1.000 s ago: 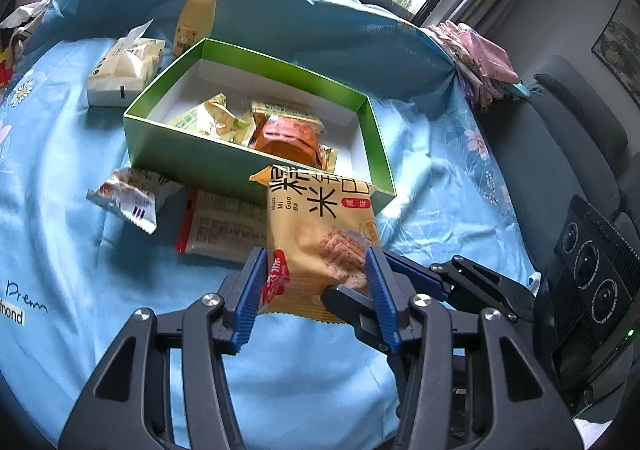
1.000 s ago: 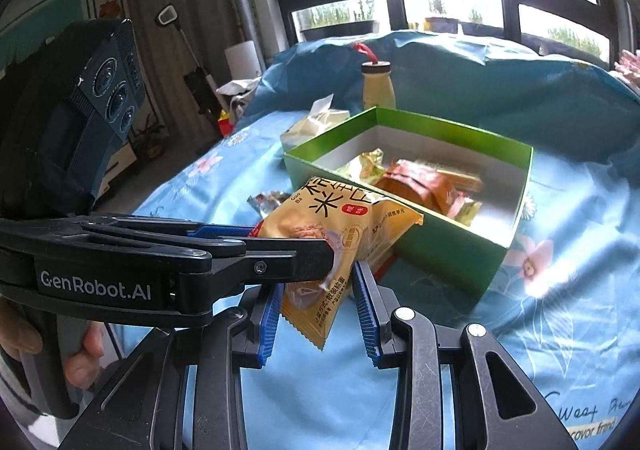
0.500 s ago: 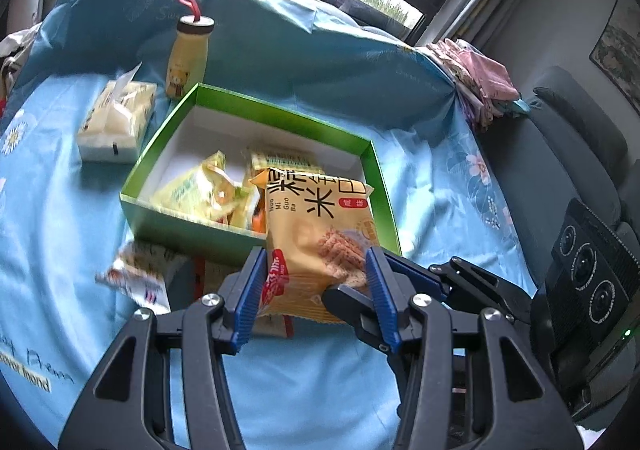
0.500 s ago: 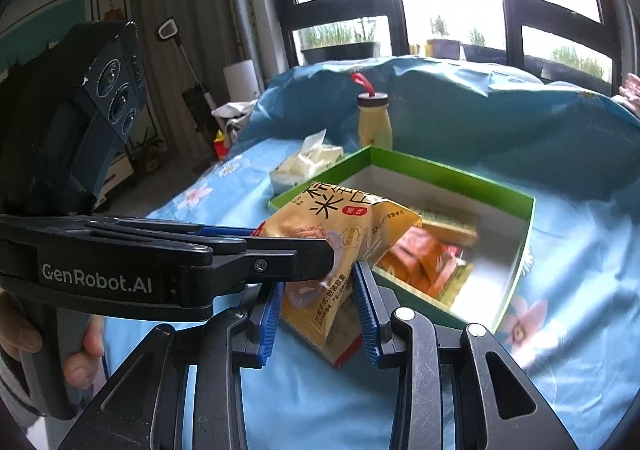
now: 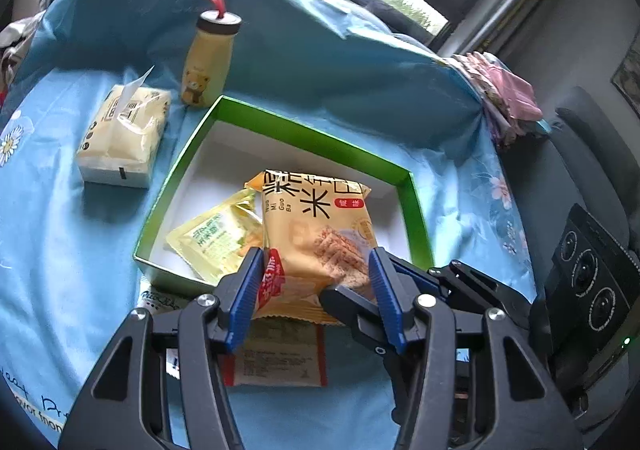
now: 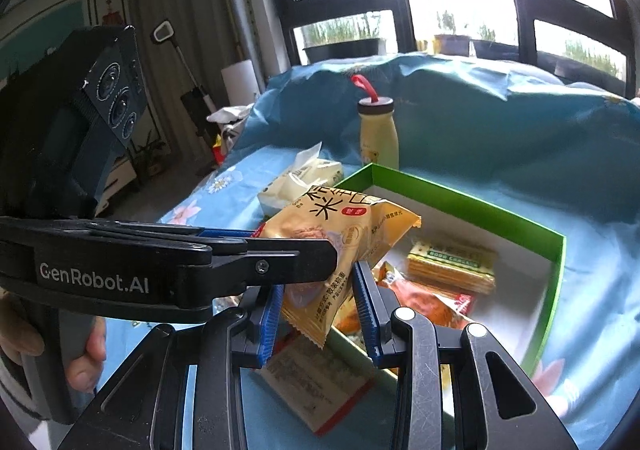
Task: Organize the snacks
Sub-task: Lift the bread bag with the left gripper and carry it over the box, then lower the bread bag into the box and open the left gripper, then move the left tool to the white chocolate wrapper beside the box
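Rice-cracker packet (image 5: 316,234) clamped crosswise by left gripper (image 5: 316,290) and right gripper (image 6: 318,310), above green box (image 5: 280,127); advise lowering onto bare floor, releasing together

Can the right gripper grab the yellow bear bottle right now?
Probably not yet. The bottle stands behind the green box, on its far side. The orange snack packet sits between the right gripper fingers, and the left gripper crosses in front.
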`<state>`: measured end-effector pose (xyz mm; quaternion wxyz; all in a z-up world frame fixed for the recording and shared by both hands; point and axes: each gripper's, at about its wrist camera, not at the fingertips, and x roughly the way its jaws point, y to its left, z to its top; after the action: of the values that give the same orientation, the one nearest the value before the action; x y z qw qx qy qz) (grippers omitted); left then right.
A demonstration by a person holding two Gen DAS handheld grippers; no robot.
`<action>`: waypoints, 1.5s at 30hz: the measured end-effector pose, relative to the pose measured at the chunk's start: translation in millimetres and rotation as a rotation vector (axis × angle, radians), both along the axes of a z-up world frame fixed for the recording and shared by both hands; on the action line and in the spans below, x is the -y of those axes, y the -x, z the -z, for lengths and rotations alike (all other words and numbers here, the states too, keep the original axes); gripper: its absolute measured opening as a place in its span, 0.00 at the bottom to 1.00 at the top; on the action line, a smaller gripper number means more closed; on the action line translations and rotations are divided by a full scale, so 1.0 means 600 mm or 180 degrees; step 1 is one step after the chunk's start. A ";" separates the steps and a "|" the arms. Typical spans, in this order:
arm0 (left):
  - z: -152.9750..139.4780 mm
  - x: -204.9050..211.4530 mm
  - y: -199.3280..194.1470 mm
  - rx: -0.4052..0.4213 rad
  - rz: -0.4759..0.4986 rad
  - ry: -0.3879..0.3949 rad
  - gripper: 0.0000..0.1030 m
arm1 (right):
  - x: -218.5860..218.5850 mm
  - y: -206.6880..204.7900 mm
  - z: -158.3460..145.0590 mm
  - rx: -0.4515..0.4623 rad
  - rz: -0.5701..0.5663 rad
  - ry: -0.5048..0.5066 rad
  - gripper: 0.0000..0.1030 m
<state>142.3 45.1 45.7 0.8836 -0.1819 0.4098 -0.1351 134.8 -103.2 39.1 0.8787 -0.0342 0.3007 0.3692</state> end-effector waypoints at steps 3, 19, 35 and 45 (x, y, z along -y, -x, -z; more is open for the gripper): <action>0.009 -0.008 -0.015 -0.0075 -0.0054 0.0006 0.51 | -0.012 -0.017 0.009 -0.0070 -0.0010 0.0030 0.36; 0.014 -0.054 -0.028 -0.0148 -0.0389 0.0014 0.87 | 0.034 -0.068 0.028 -0.0263 0.0431 -0.0024 0.47; 0.036 -0.088 0.086 -0.0271 -0.0585 -0.0069 0.87 | 0.173 0.024 0.047 -0.0550 0.0783 -0.0379 0.53; 0.071 -0.097 0.150 -0.0424 -0.0706 -0.0104 0.87 | 0.143 0.068 0.061 -0.0655 0.0565 -0.0310 0.54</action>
<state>52.4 103.2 3.3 0.8668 -0.2202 0.4471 -0.0175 93.8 -189.3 2.7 0.8731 0.0732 0.3728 0.3057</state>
